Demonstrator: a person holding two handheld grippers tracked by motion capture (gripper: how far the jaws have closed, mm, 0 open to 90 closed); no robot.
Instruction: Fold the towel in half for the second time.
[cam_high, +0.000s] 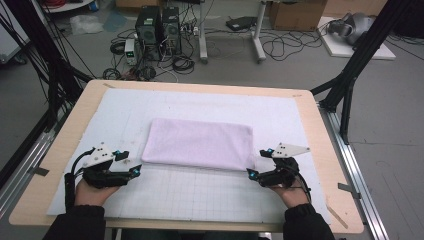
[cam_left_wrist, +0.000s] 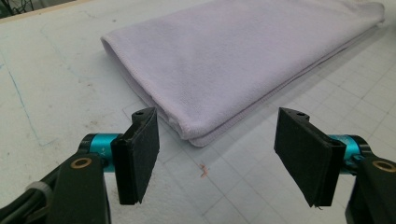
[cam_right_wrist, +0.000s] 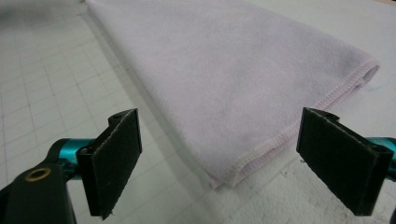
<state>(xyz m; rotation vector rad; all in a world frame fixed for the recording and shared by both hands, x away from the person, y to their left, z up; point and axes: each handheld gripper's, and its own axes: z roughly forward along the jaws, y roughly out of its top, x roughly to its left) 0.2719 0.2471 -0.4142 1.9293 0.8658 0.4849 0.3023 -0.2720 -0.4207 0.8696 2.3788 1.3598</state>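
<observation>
A folded lilac towel (cam_high: 198, 143) lies flat at the middle of a white gridded mat (cam_high: 200, 197) on a pale wooden bench (cam_high: 320, 130), its long sides running across the bench. A person's two hands come in from the near edge, dark sleeves at the wrists, each holding a black gripper low over the mat. The left gripper (cam_high: 131, 164) sits just off the towel's near left corner, the right gripper (cam_high: 259, 163) just off its near right corner, both pointing inward toward the cloth. Each carries a grey three-cornered plate on top.

The left gripper view looks along its two black padded jaws, spread wide, with the towel's near left corner (cam_left_wrist: 196, 137) lying on the mat beyond them, clear of both pads. There the stacked layers of the fold and the stitched hem can be seen, along with a small reddish mark (cam_left_wrist: 203, 170) on the mat. The right gripper view shows its own jaws likewise spread, the towel's near right corner (cam_right_wrist: 219, 179) between and just beyond them, untouched, its hemmed edge curling open at the far side.

The high view alone takes in the floor behind the bench, with computer towers (cam_high: 159, 30), tangled cables and a cardboard box (cam_high: 297, 14).
</observation>
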